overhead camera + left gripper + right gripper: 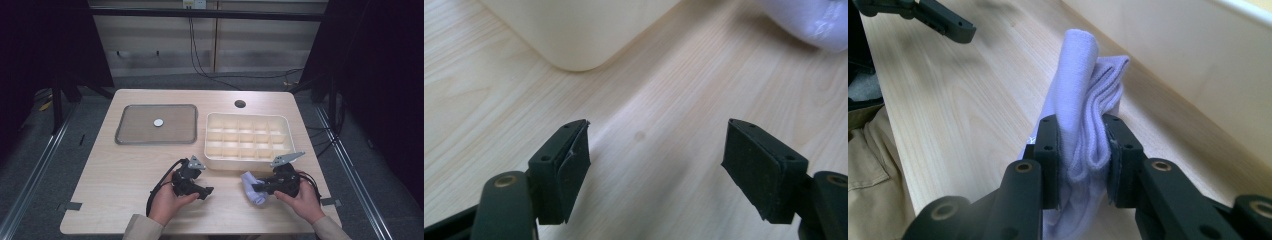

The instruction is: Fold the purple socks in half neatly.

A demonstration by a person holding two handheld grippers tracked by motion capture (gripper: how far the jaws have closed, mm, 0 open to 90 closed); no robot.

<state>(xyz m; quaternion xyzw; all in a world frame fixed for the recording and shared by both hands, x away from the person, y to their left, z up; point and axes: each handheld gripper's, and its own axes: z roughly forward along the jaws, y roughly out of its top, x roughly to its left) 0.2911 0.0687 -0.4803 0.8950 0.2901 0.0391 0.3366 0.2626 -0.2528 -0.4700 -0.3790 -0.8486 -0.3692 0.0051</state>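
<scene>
A folded lavender cloth [1080, 90] stands upright between the jaws of my right gripper [1082, 145], which is shut on it. In the high view this cloth [248, 179] lies at the table's front right, just in front of the white compartment box [207, 135], with my right gripper [257, 187] on it from the right. My left gripper [207, 192] is at the front centre, pointing right towards the cloth and a short way from it. The left gripper [656, 150] is open with only bare wood between its pads; the cloth [814, 20] lies ahead of it.
The compartment box [1198, 60] has several small cells and sits at centre right. A grey tray [135, 137] at centre left carries one small white disc [158, 122]. A round hole [240, 104] is in the tabletop behind the box. The person's sleeves come in at the front edge.
</scene>
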